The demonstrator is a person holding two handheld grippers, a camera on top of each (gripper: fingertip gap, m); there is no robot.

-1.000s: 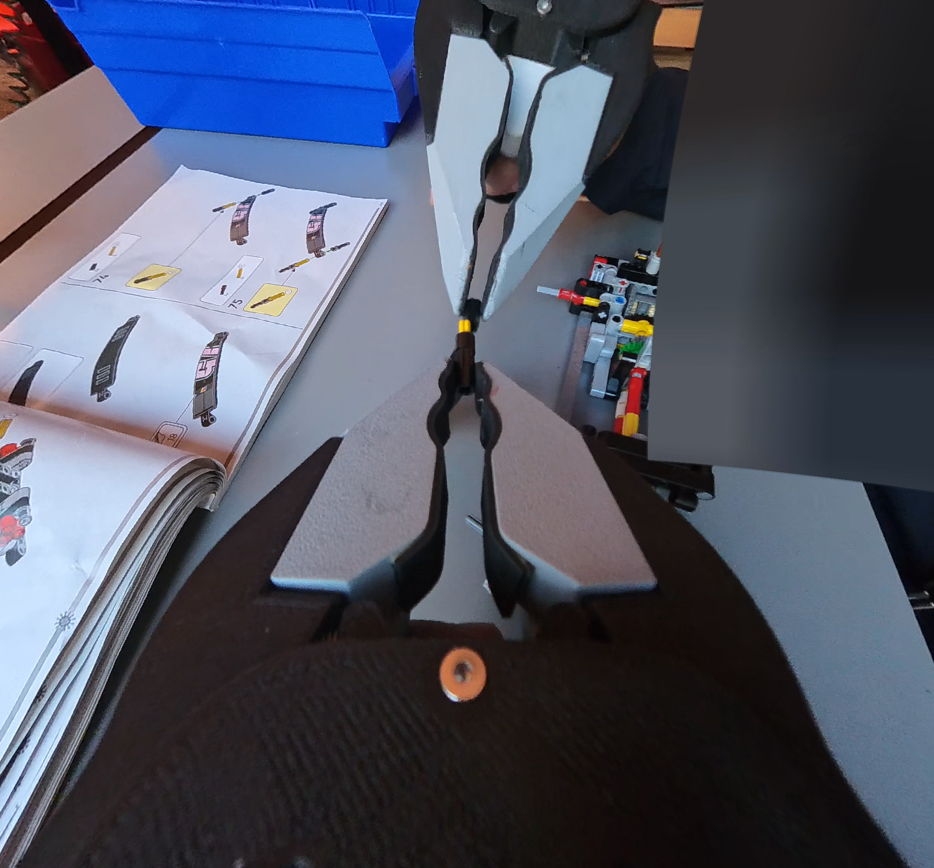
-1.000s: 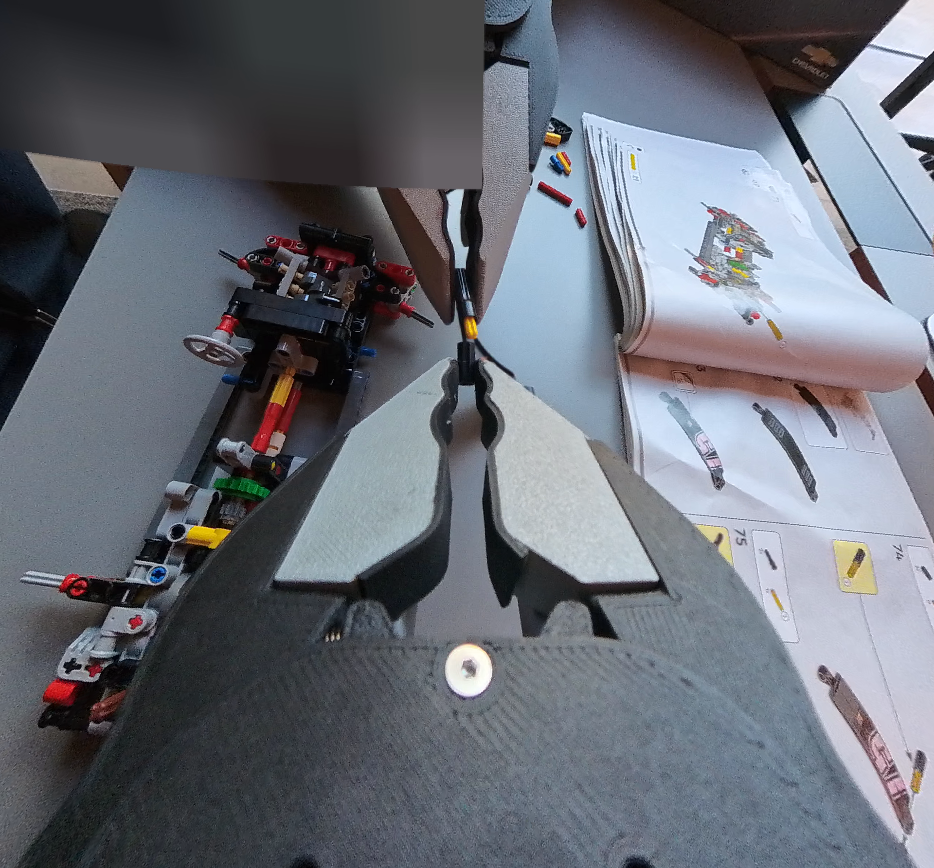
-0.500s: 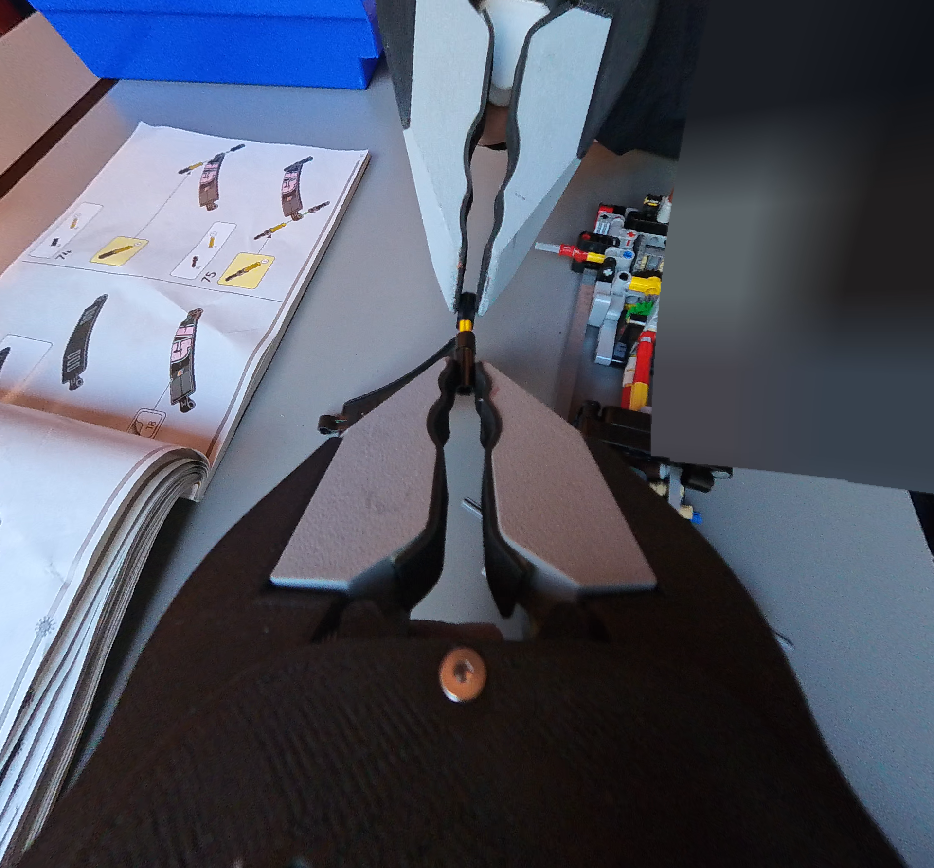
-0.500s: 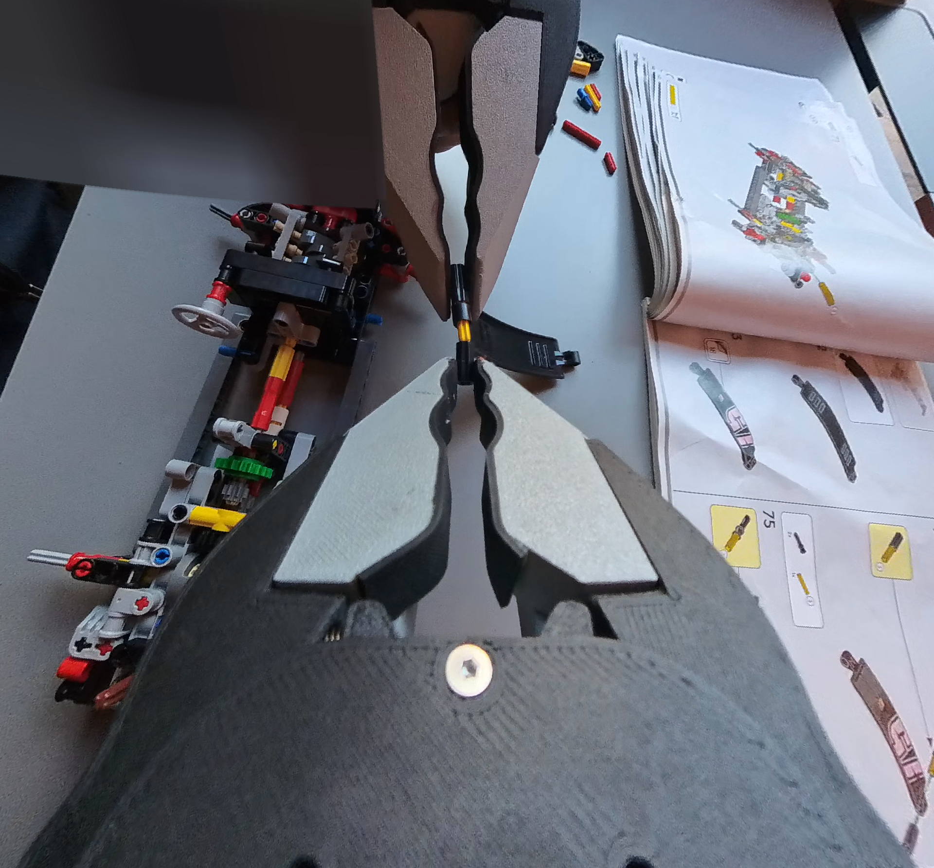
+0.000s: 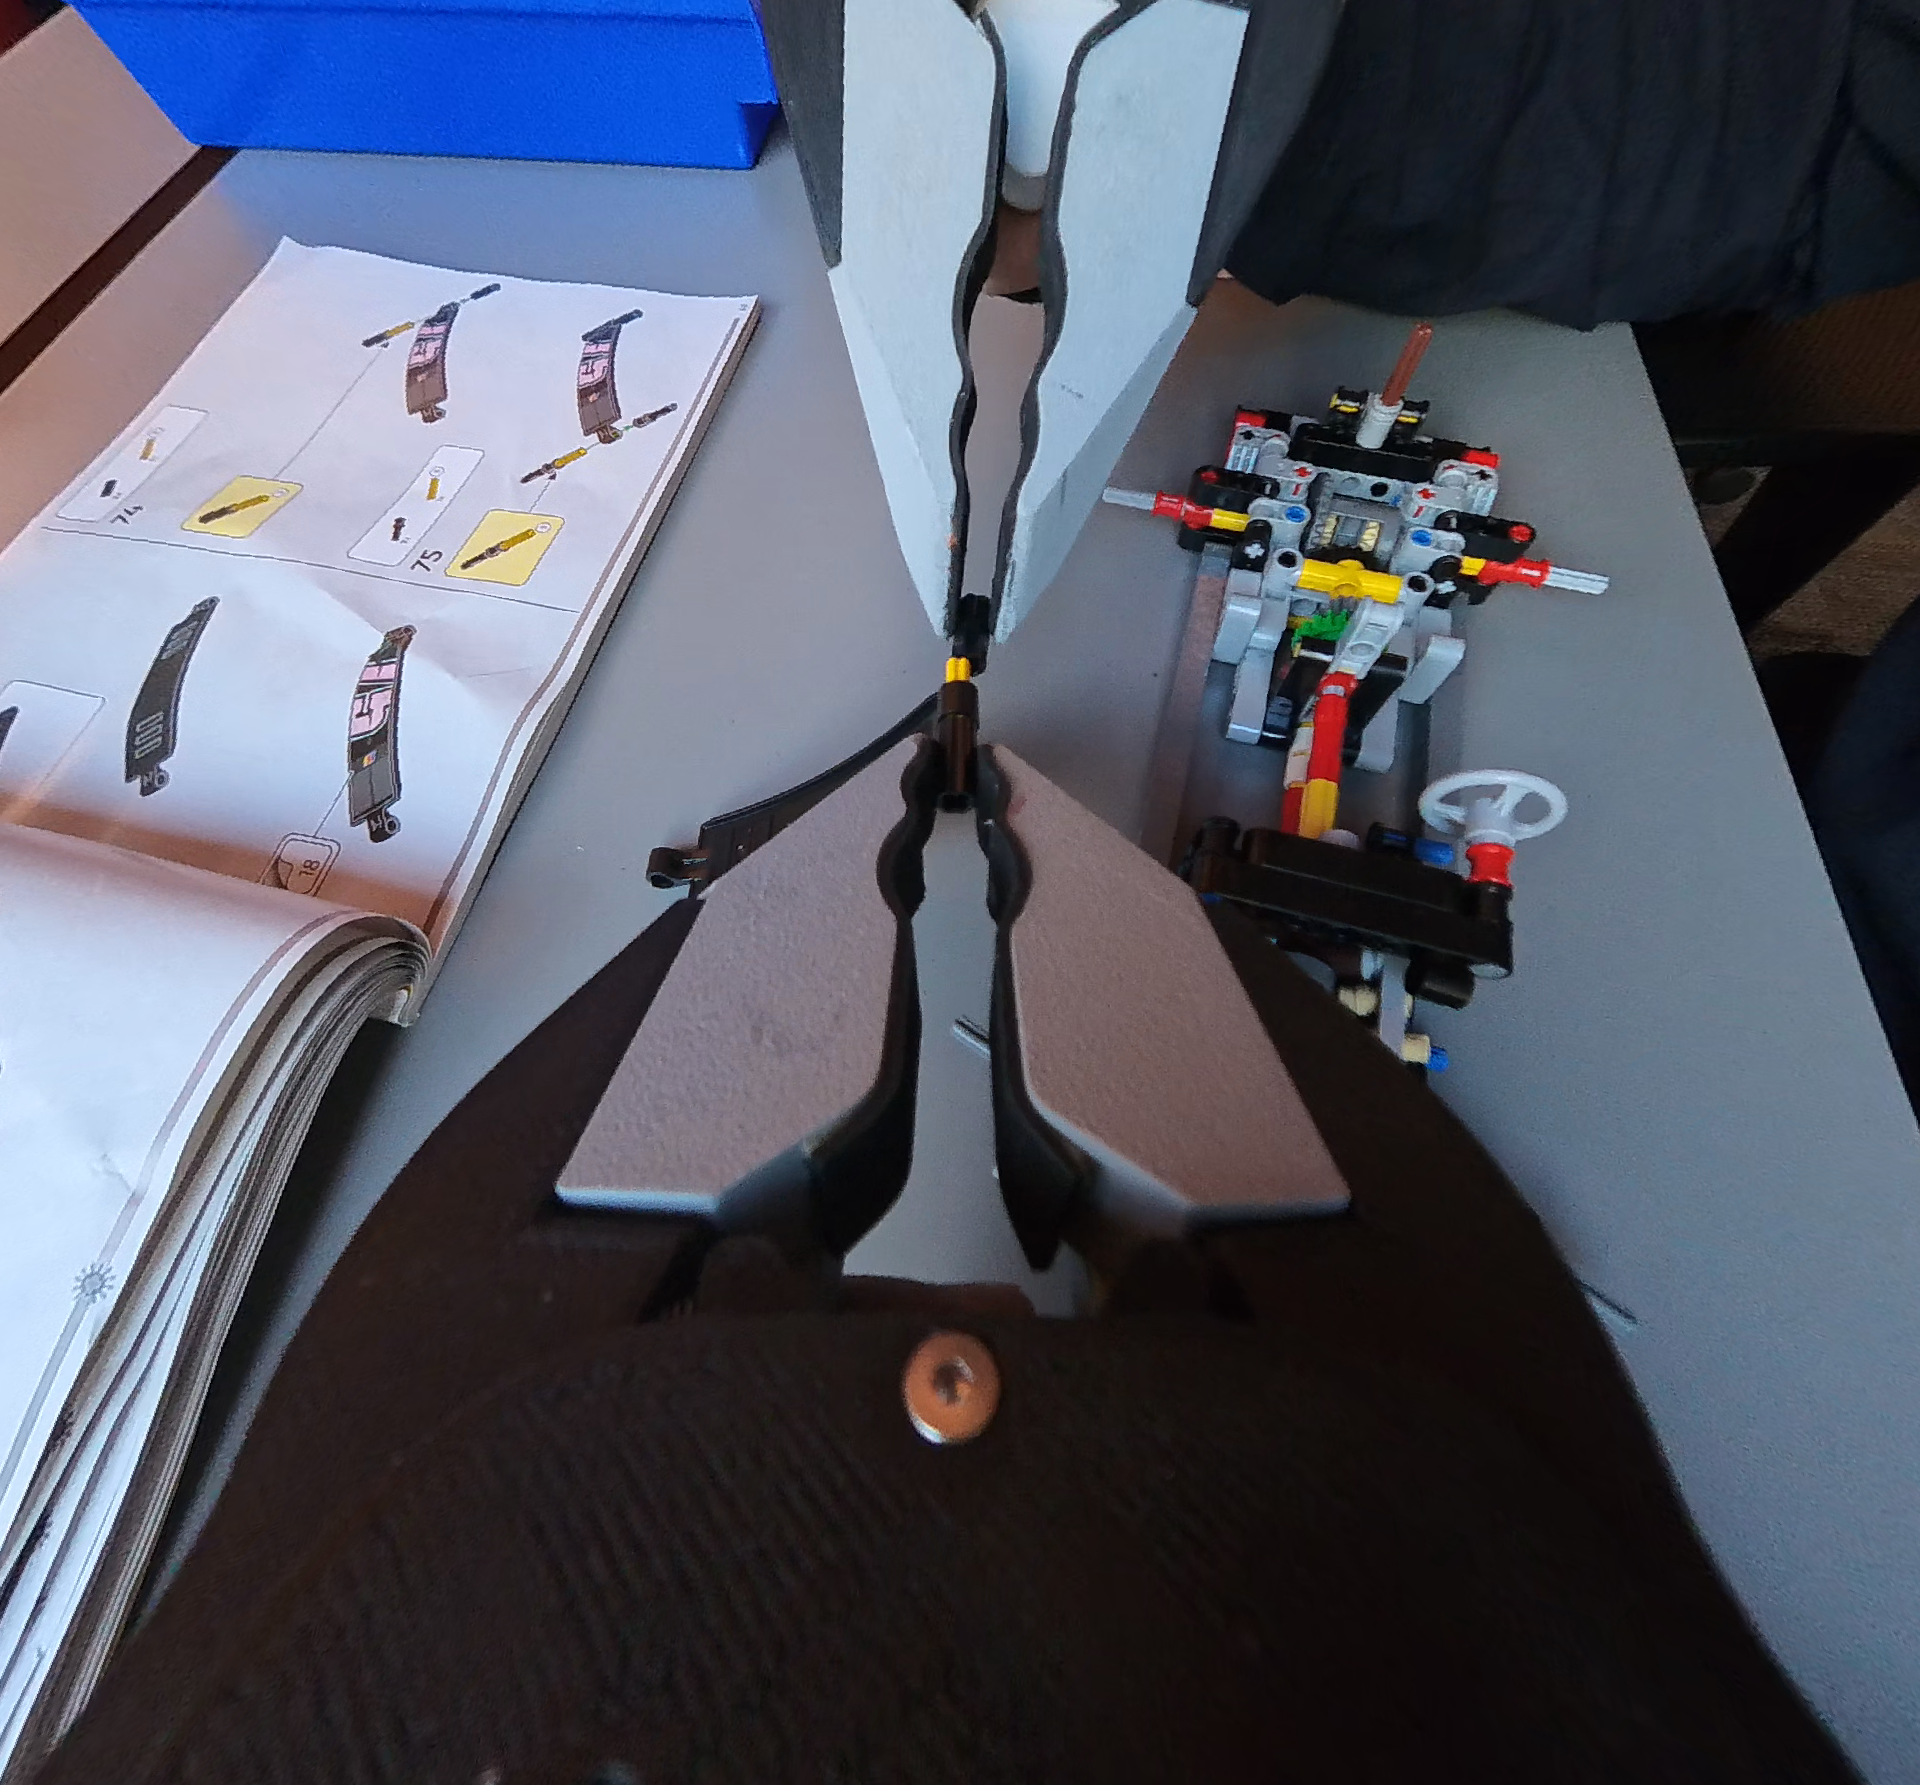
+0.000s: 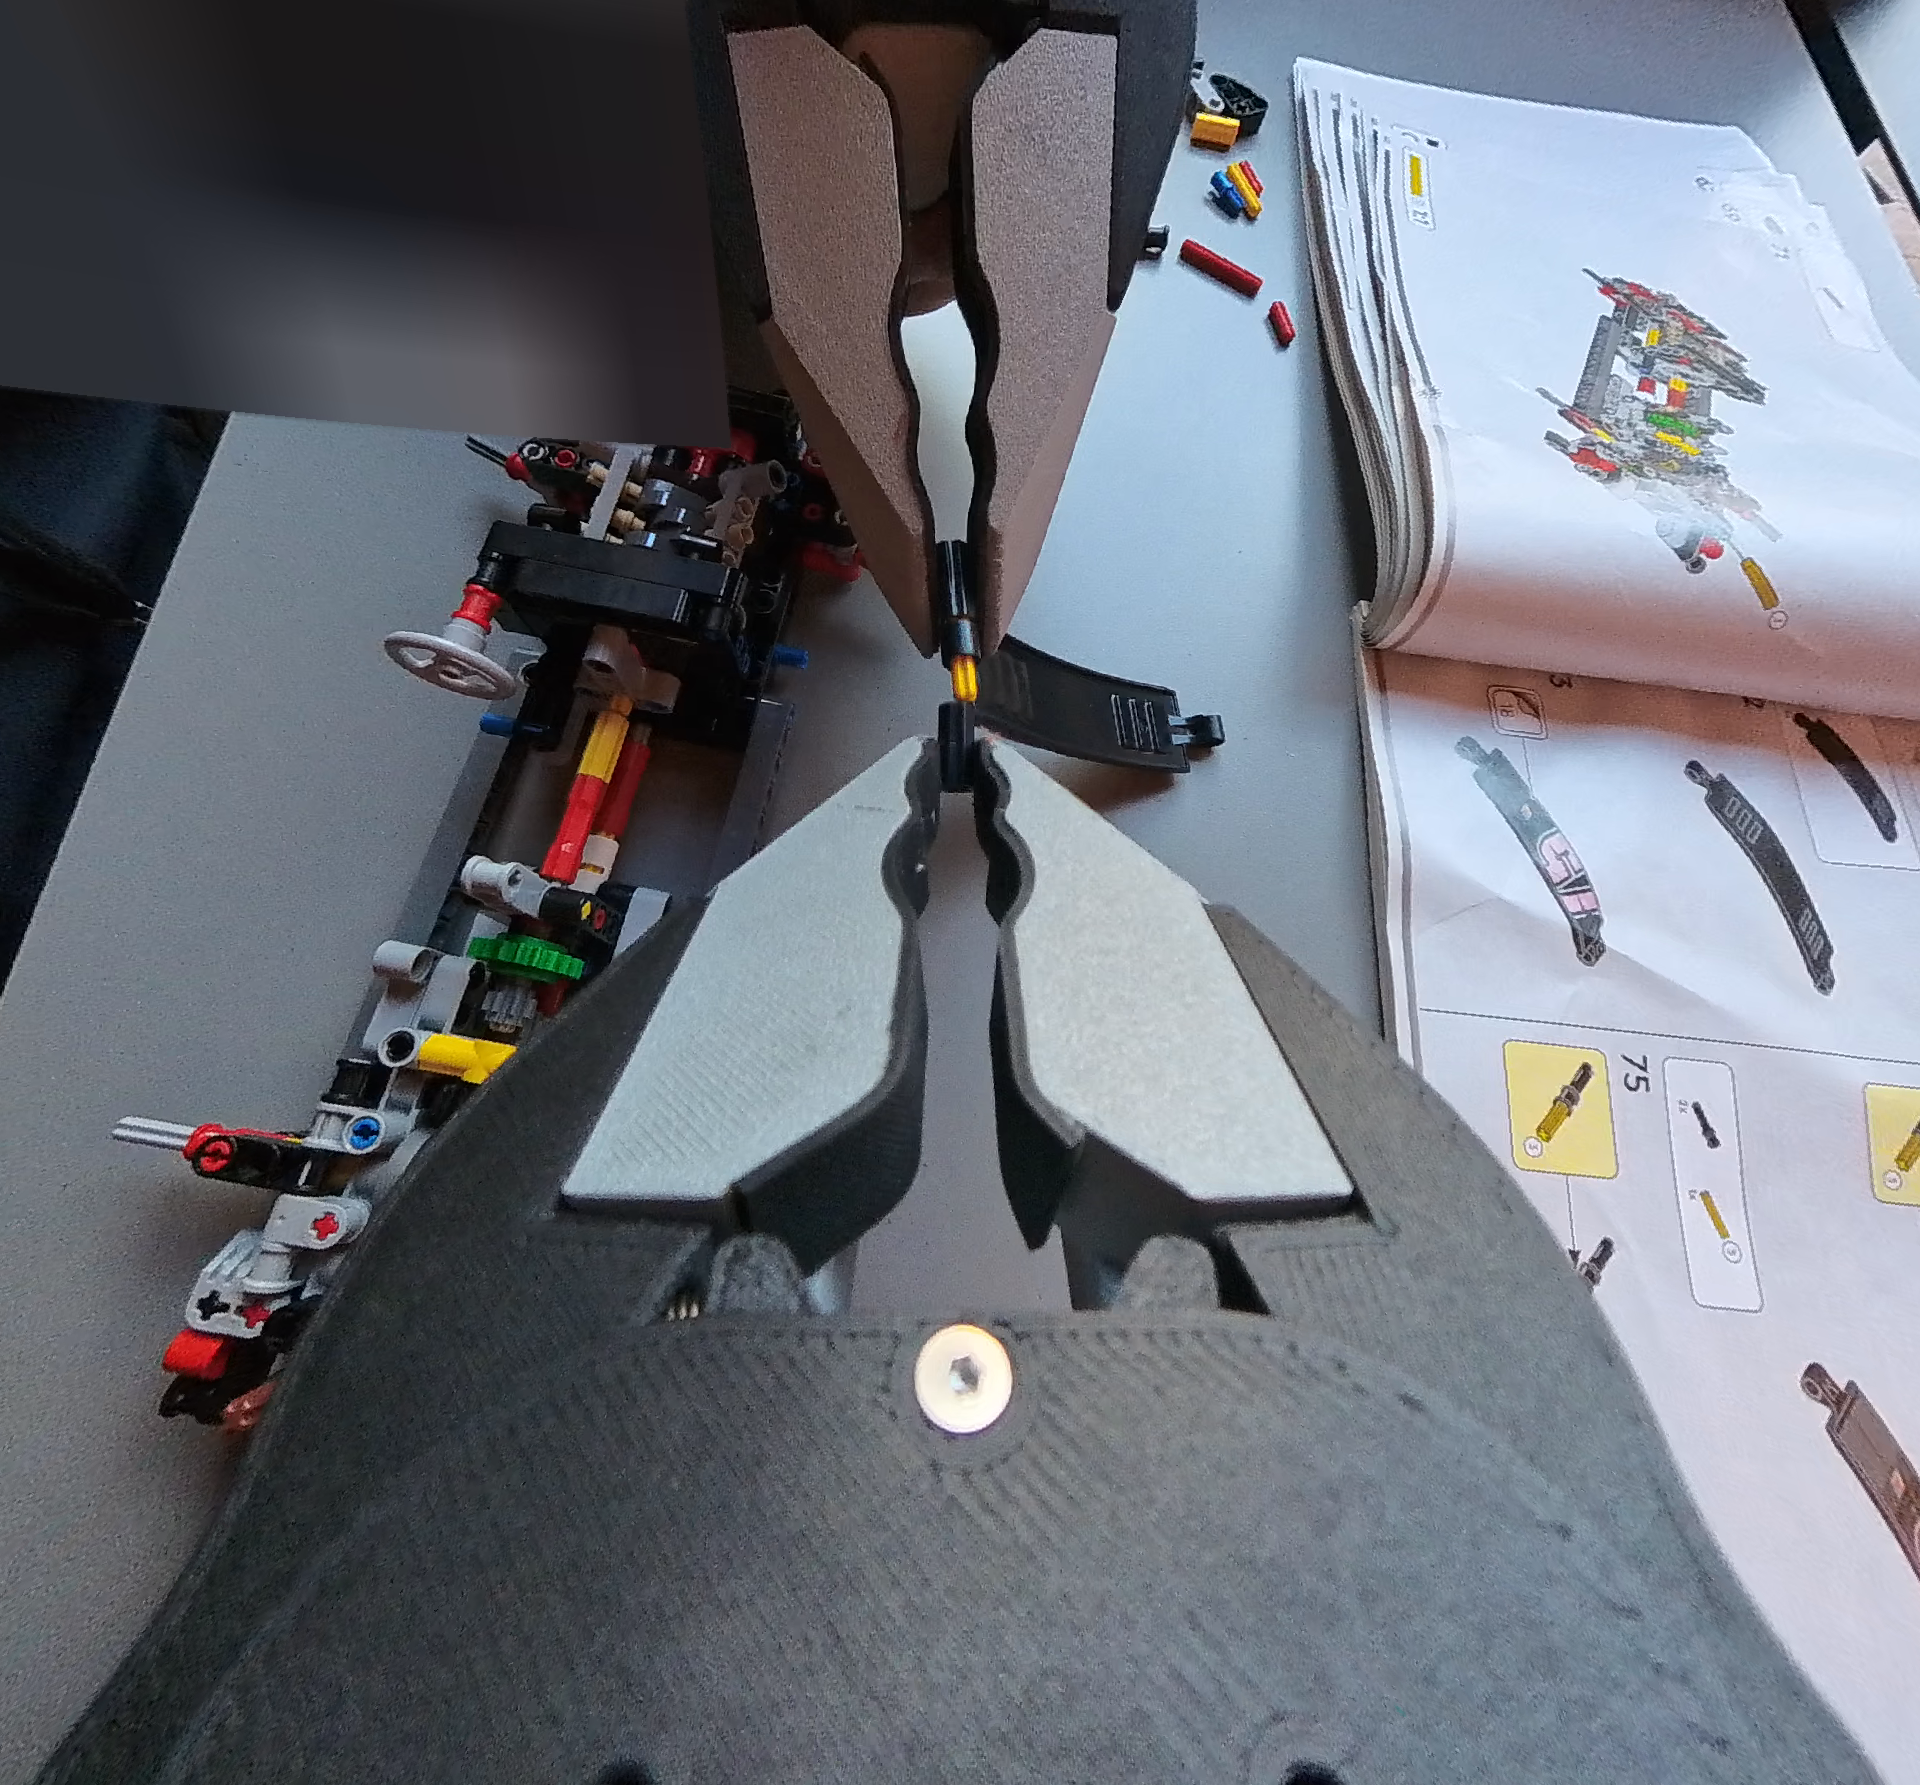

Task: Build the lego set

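1. A grey surface point(image 5: 1714, 1060) is seen carrying an open instruction booklet point(image 5: 312, 592), a blue bin point(image 5: 416, 21) and a partly built brick chassis point(image 5: 1351, 675).
2. A curved black panel point(image 6: 1091, 712) is laid on the surface just beyond the tips of both claws.
3. The left claw point(image 5: 956, 779) is closed narrowly on a black connector sleeve point(image 5: 956, 738), its pads pressed to either side.
4. The right claw point(image 6: 958, 767) is closed narrowly on a small black pin point(image 6: 956, 738).
5. Between them a short yellow axle point(image 5: 958, 667) is run in line with both claws; it appears seated in both pieces.
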